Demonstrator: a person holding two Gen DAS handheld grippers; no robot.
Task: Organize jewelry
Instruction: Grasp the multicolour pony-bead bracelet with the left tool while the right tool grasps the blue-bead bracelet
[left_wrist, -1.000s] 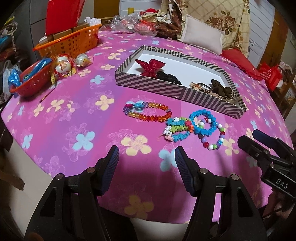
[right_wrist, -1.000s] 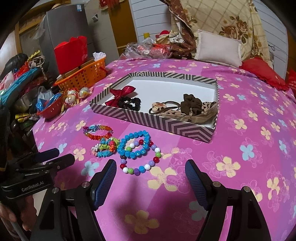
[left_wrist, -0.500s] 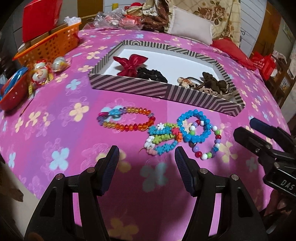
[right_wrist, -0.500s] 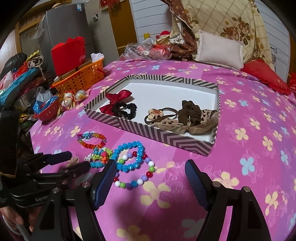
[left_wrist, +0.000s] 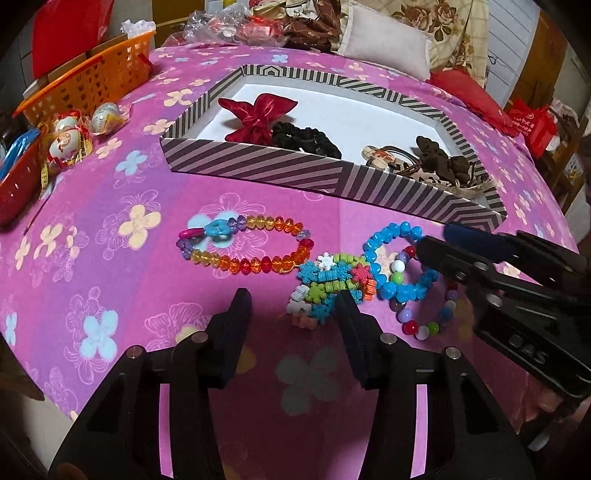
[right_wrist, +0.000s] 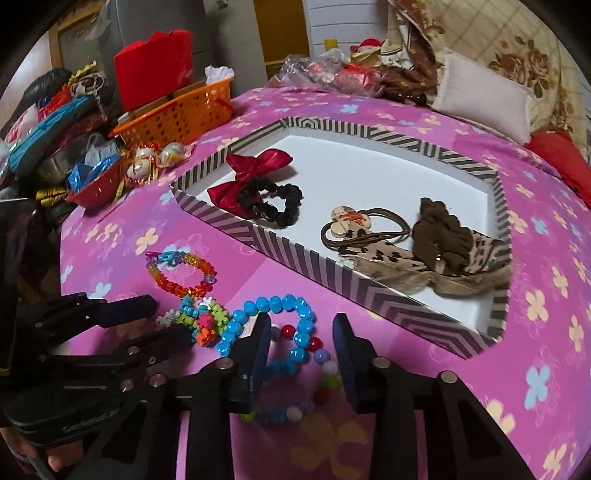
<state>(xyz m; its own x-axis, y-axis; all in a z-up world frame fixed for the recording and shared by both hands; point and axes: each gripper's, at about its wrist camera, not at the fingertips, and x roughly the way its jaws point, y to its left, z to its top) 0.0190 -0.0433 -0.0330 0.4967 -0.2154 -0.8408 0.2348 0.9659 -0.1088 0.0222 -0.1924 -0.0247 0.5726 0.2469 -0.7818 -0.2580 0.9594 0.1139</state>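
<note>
Beside the striped grey-and-cream box (left_wrist: 295, 171) on the pink flowered cloth (left_wrist: 110, 266) lie an orange-red-yellow bracelet (left_wrist: 247, 245), a bright blue one (left_wrist: 399, 266) and a multicoloured one (left_wrist: 424, 317).

both wrist views low, near, sharing bracelets (left_wrist: 400, 266)

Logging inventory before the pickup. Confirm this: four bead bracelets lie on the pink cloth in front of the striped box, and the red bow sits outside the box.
One error: the red bow lies inside the striped box, beside the black scrunchie, as the right wrist view shows. The four bracelets on the pink cloth are right.
</note>
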